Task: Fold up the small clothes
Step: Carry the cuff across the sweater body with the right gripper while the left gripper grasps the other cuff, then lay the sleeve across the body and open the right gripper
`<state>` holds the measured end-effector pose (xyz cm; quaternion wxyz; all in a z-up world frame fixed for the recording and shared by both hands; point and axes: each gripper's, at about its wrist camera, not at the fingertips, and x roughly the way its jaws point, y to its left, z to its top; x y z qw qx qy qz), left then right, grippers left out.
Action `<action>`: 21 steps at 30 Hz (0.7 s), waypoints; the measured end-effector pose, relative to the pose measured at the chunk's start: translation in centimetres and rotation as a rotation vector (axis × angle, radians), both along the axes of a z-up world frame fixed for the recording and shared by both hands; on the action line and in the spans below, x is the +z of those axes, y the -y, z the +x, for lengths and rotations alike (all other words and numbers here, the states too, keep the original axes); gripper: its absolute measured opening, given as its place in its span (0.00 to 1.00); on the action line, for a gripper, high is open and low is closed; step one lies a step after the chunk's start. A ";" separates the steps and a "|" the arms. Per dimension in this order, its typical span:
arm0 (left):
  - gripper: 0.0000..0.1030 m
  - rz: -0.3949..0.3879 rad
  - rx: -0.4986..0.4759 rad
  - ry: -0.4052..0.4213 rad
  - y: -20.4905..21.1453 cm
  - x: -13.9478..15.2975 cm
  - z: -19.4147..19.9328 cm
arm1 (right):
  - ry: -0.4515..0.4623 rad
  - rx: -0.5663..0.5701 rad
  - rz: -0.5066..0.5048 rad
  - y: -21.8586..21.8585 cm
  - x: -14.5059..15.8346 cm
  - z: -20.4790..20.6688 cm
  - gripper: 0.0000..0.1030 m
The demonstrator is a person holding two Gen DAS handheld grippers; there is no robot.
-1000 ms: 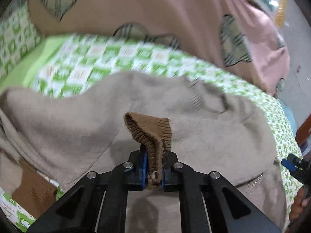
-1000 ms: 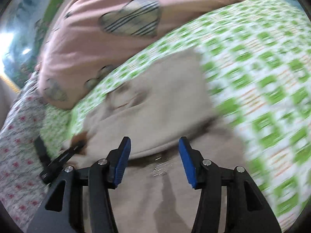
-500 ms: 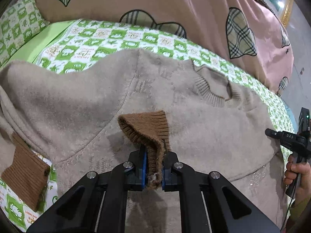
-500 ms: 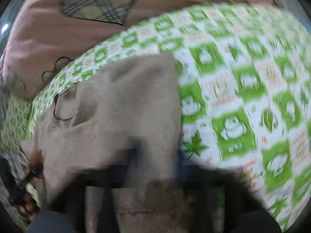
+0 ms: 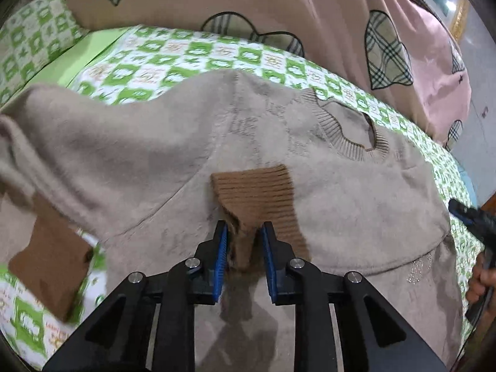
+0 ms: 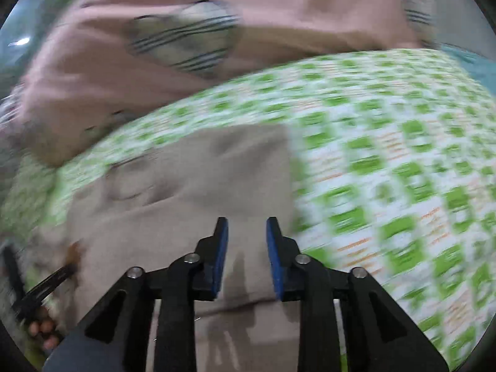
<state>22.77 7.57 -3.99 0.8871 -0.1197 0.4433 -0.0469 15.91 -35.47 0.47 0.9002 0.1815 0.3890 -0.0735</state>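
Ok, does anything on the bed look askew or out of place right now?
Only the sweater: half folded, one brown cuff lying on its chest between the left gripper's just-opened jaws, the other cuff trailing onto the green checked sheet.

A bed covered by a green-and-white checked sheet (image 5: 192,59) carries everything. A beige sweater (image 5: 148,161) lies spread flat across the near part, its neckline toward the far right. A pink blanket with plaid hearts (image 5: 279,3) is heaped along the far side, resting on the sheet.
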 end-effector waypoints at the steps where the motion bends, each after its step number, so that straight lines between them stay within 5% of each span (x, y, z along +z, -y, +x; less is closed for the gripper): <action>1: 0.21 -0.004 0.010 -0.004 -0.3 0.0 -0.4 | -0.021 0.046 0.036 -0.7 -0.8 0.1 0.39; 5: 0.32 -0.029 0.051 -0.014 -2.0 0.8 -3.3 | -0.109 0.009 0.033 -1.3 -3.6 -0.5 0.42; 9: 0.61 -0.064 0.185 0.040 -6.9 2.8 -8.1 | -0.076 -0.001 0.083 -1.7 -2.0 -2.6 0.42; 15: 0.61 -0.063 0.415 0.033 -14.8 3.4 -10.7 | -0.063 0.068 0.097 -5.7 -1.1 -5.3 0.43; 20: 0.59 -0.097 0.401 -0.028 -16.8 1.6 -7.9 | -0.114 0.123 0.135 -9.0 -2.5 -5.5 0.43; 21: 0.48 -0.094 0.393 -0.050 -17.0 0.8 -7.2 | -0.120 0.129 0.140 -9.4 -2.6 -5.6 0.43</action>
